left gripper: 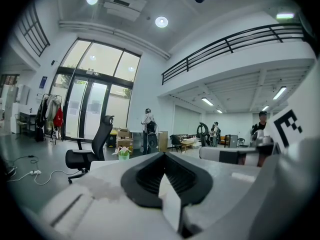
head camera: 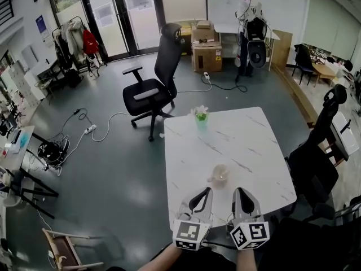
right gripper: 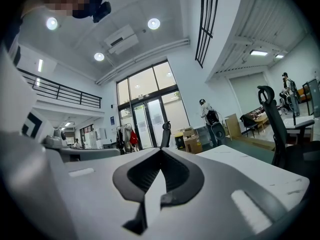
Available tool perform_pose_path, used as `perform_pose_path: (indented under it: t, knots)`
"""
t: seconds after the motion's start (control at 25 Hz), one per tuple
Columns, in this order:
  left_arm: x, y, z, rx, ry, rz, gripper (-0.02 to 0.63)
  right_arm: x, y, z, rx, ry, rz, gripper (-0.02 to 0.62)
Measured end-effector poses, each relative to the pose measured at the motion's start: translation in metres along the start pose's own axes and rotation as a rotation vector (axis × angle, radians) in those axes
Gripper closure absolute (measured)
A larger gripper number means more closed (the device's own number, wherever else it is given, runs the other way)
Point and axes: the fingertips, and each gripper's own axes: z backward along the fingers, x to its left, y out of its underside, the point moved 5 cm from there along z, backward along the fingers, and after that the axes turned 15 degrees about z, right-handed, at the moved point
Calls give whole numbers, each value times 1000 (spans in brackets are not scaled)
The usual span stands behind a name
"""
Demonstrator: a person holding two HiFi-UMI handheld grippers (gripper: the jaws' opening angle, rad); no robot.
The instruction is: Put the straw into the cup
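Observation:
A clear cup (head camera: 219,175) stands on the white marble table (head camera: 248,140), near its front edge. At the table's far edge sits a small green holder (head camera: 201,119) with white pieces sticking out of it; the same green holder (left gripper: 123,154) shows far off in the left gripper view. I cannot make out a single straw. My left gripper (head camera: 207,190) and right gripper (head camera: 237,191) hover side by side just short of the clear cup, both pointing at it. The left gripper (left gripper: 162,155) and the right gripper (right gripper: 161,151) have their jaws closed tip to tip with nothing between them.
A black office chair (head camera: 152,89) stands beyond the table's far left corner. Another black chair (head camera: 318,151) is close to its right edge. Cardboard boxes (head camera: 206,52) and a standing person (head camera: 248,16) are at the back. Cables (head camera: 84,130) lie on the floor at left.

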Motion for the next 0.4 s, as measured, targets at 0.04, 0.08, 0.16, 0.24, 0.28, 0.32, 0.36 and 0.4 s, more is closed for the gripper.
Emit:
perform_pose_path:
  t: [0.04,0.08,0.16,0.24,0.28,0.32,0.36,0.4]
  knots:
    - [0,0,0,-1,-1,-1,604,0,0,0,0,-1,0,597]
    - [0,0,0,-2,-2,-2,604,-1,0,0,0,-1,0,597]
    - [-1,0,-1,-3,-3,-4,604,-3,1,1,7,1,4,597]
    - [-3,0,-2,-2,-1,-5,604,-4,1,1,19,6,8,597]
    - [-4,-1,-2,-2,1,-5,604,-4,1,1,23,8,10,597]
    - [-5,-1,-2,-3,2,-6,604,-4,1,1,24,9,10,597]
    - [-5,-2,-3,-3,4,-6,604,-5,0,1,25,10,11,597]
    - [-6,-2,-3,-3,5,-6,604,-5,0,1,25,10,12,597]
